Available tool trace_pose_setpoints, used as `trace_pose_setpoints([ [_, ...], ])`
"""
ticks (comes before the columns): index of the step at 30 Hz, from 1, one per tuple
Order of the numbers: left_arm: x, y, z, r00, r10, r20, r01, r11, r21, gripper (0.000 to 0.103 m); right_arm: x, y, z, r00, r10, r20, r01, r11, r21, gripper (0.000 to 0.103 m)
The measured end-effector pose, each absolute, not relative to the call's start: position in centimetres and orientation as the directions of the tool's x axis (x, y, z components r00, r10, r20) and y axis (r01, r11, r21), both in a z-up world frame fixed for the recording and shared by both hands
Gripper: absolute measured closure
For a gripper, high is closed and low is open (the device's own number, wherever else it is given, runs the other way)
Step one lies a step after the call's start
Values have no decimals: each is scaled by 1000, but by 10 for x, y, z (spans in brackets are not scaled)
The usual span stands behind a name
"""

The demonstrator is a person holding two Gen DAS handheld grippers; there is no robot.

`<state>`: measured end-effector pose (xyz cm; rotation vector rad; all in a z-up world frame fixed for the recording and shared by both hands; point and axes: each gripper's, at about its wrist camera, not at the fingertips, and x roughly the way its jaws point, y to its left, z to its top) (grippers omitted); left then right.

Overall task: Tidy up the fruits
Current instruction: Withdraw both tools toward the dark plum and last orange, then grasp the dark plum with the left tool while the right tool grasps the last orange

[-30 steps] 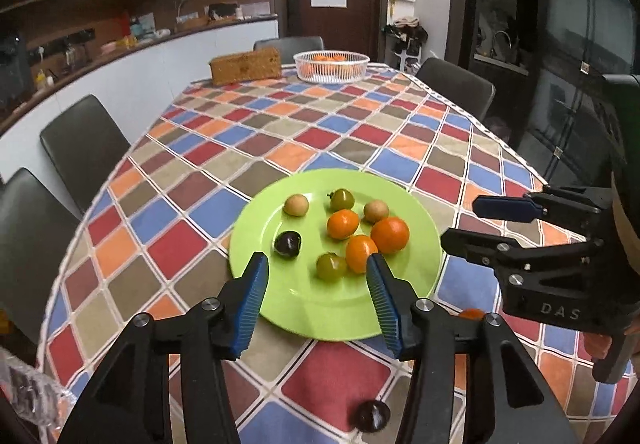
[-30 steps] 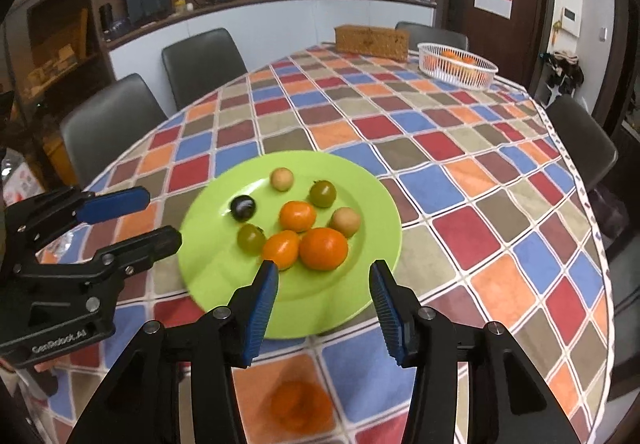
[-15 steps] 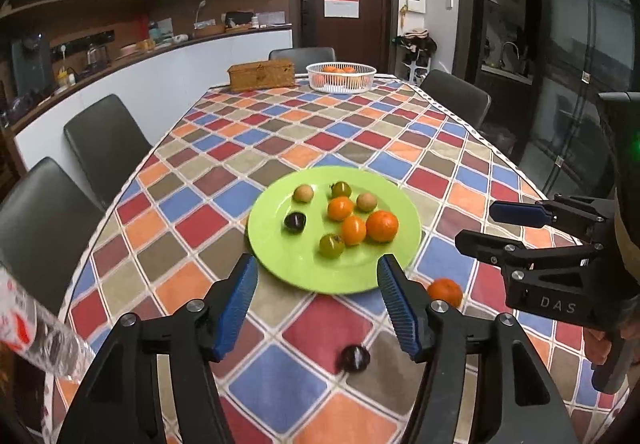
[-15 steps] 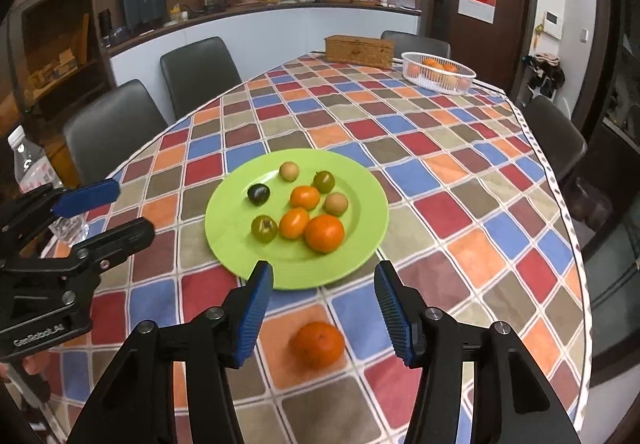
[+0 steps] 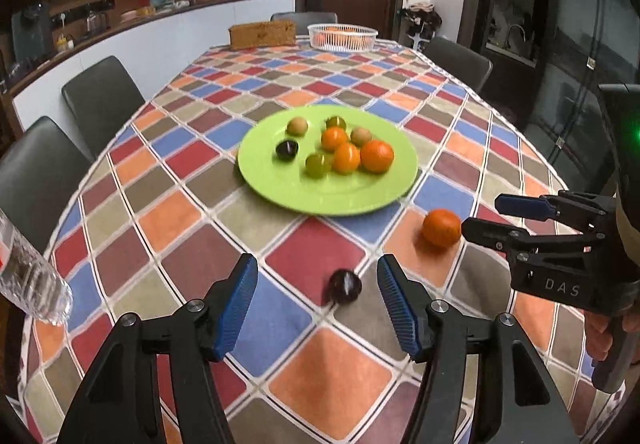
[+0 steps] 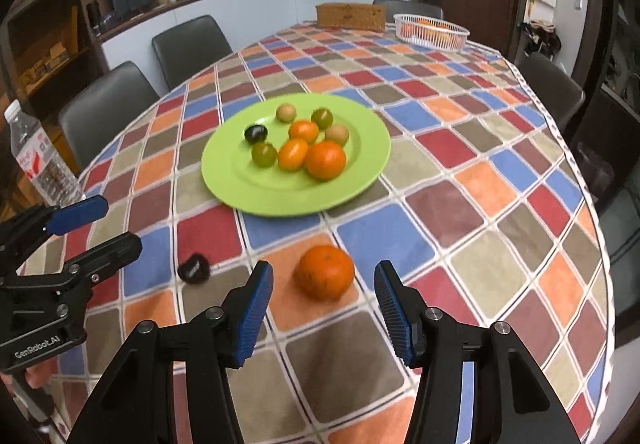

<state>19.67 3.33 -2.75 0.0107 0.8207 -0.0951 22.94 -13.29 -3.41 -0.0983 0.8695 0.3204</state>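
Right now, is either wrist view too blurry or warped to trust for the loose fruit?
Left wrist: dark plum and orange are slightly motion-smeared but readable. Right wrist: orange is fairly crisp, plum smeared. Both views bend the tablecloth lines towards the edges.

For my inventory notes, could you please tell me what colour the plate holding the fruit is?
Lime green; the plate shows best in the right wrist view.
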Motion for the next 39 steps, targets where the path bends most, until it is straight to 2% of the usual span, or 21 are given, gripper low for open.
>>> trace_pose_setpoints([
  [21, 220, 20, -78, 600, -146, -786, 174, 984, -51, 43, 247, -138, -77, 530, 225, -818, -287, 955, 77, 49],
  [26, 227, 18, -82, 582, -160, -797, 186, 981, -61, 62, 256, -137, -80, 514, 244, -822, -285, 953, 104, 49],
  [31, 231, 16, -87, 568, -166, -806, 191, 979, -67, 75, 259, -132, -82, 513, 248, -822, -296, 950, 101, 50],
  [34, 232, 17, -87, 568, -171, -805, 189, 979, -74, 77, 261, -130, -84, 510, 250, -823, -300, 948, 102, 52],
  [39, 232, 19, -86, 570, -179, -802, 183, 979, -88, 77, 260, -128, -84, 510, 265, -818, -316, 943, 108, 62],
])
